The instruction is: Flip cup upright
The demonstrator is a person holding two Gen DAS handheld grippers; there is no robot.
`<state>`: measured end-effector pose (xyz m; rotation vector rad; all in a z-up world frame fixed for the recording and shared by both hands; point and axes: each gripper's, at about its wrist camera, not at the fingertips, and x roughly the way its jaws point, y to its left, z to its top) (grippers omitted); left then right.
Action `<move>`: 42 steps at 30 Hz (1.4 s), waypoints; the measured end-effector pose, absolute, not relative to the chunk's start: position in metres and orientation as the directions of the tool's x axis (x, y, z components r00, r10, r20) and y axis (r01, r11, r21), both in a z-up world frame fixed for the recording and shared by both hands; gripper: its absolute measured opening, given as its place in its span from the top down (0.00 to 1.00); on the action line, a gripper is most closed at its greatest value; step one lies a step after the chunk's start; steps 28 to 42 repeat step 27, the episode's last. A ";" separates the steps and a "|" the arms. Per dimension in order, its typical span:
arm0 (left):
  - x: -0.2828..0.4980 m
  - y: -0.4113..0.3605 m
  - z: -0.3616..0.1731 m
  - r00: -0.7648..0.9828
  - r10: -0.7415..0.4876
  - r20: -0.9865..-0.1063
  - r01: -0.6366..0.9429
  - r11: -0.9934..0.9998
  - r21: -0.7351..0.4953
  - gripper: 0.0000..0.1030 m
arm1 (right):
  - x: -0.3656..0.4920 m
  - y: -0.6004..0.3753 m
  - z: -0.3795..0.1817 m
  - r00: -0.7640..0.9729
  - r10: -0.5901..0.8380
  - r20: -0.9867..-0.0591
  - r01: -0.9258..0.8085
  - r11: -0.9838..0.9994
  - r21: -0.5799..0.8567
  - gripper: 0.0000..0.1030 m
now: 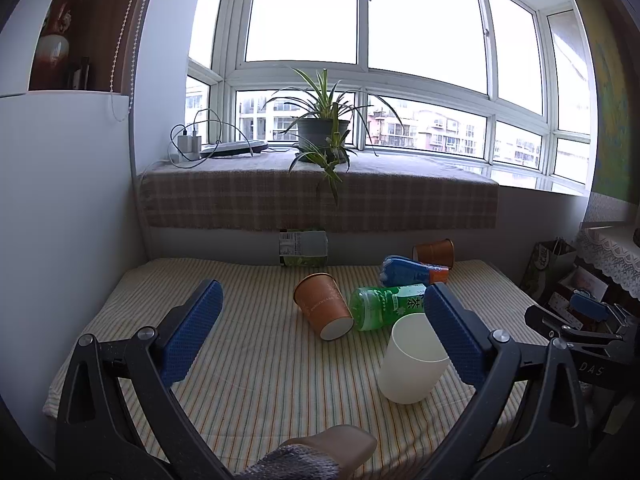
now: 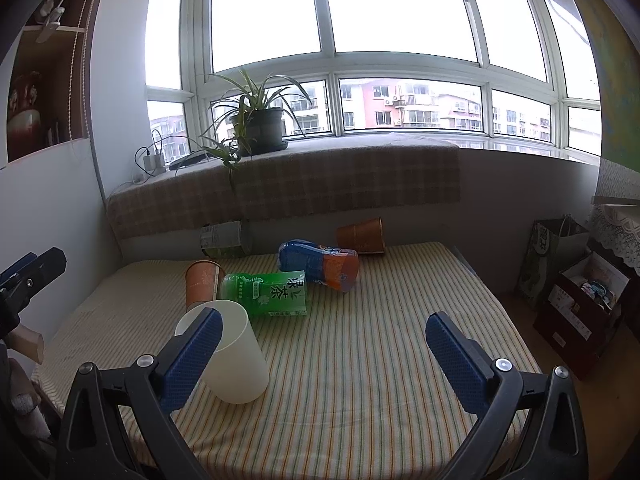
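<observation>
My left gripper (image 1: 320, 332) hangs released over the striped mattress (image 1: 248, 368), its blue pads wide apart; my right gripper (image 2: 324, 352) is likewise spread and grips nothing; the white cup (image 1: 414, 360) stands mouth up, just inside my left gripper's right pad; beyond it an orange paper cup (image 1: 324, 310) lies on its side, touching a green tea bottle (image 1: 384, 306); farther back lie a blue-and-orange bottle (image 1: 412, 270) and another orange cup (image 1: 436, 252); a potted plant (image 1: 320, 128) tops the sill.
</observation>
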<state>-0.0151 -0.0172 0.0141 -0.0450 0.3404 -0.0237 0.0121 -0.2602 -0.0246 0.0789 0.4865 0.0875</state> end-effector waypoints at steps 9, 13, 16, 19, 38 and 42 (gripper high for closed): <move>-0.014 -0.016 0.015 0.943 -0.028 -0.332 0.014 0.999 -0.047 0.01 | 0.012 -0.261 -0.026 0.879 0.098 -0.467 -0.060 0.994 0.096 0.00; -0.014 -0.016 0.015 0.942 -0.030 -0.335 0.015 0.999 -0.047 0.01 | 0.012 -0.260 -0.027 0.877 0.100 -0.470 -0.063 0.993 0.095 0.00; -0.012 -0.014 0.015 0.940 -0.028 -0.341 0.013 0.999 -0.048 0.01 | 0.012 -0.260 -0.028 0.875 0.100 -0.473 -0.063 0.994 0.094 0.00; -0.012 -0.014 0.015 0.938 -0.025 -0.345 0.007 0.999 -0.051 0.01 | 0.013 -0.259 -0.028 0.873 0.101 -0.476 -0.063 0.993 0.095 0.00; -0.013 -0.014 0.013 0.940 -0.019 -0.341 0.005 0.999 -0.043 0.01 | 0.013 -0.259 -0.030 0.871 0.102 -0.481 -0.063 0.993 0.096 0.00; -0.013 -0.014 0.013 0.940 -0.019 -0.341 0.005 0.999 -0.043 0.01 | 0.013 -0.259 -0.030 0.871 0.102 -0.481 -0.063 0.993 0.096 0.00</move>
